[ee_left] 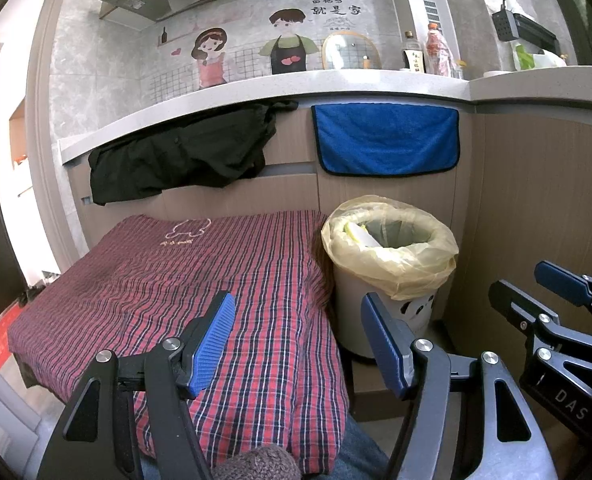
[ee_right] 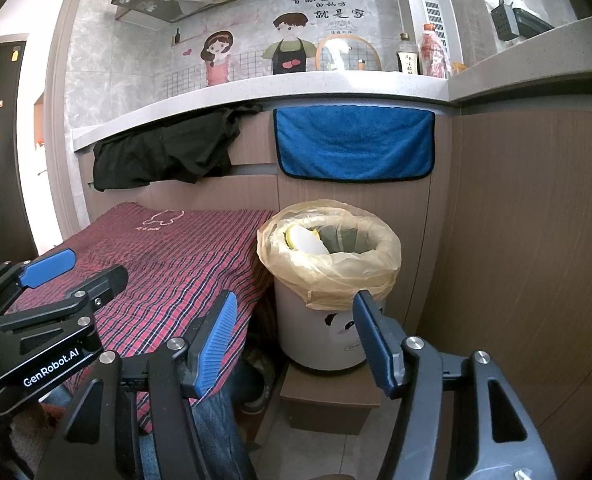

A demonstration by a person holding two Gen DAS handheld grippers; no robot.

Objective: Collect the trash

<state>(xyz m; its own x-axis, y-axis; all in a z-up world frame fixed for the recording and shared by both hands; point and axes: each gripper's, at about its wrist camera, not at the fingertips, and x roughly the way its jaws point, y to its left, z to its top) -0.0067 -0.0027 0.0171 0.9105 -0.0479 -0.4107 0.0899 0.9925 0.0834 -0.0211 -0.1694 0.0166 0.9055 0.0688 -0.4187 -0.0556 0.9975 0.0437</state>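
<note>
A white trash bin [ee_left: 350, 304] [ee_right: 316, 340] with a panda face and a yellow bag liner [ee_left: 396, 272] [ee_right: 336, 280] stands right of a table under a red plaid cloth [ee_left: 175, 280] [ee_right: 175, 256]. A white and yellow piece of trash [ee_left: 362, 234] [ee_right: 306, 240] lies inside the bin. My left gripper [ee_left: 297, 300] [ee_right: 95, 265] hovers over the cloth's right edge, open, nothing between its blue pads. My right gripper [ee_right: 295, 298] [ee_left: 520, 280] is level with the bin's front, also open and holding nothing. I see no loose trash on the cloth.
A blue towel [ee_right: 354, 144] and a black garment [ee_right: 163, 152] hang from the counter edge [ee_right: 255, 88] behind. Bottles [ee_right: 408, 56] stand on the counter. The bin rests on a low brown box [ee_right: 328, 404]. A person's jeans leg [ee_right: 215, 420] shows below the table. A wood panel wall [ee_right: 536, 240] closes the right.
</note>
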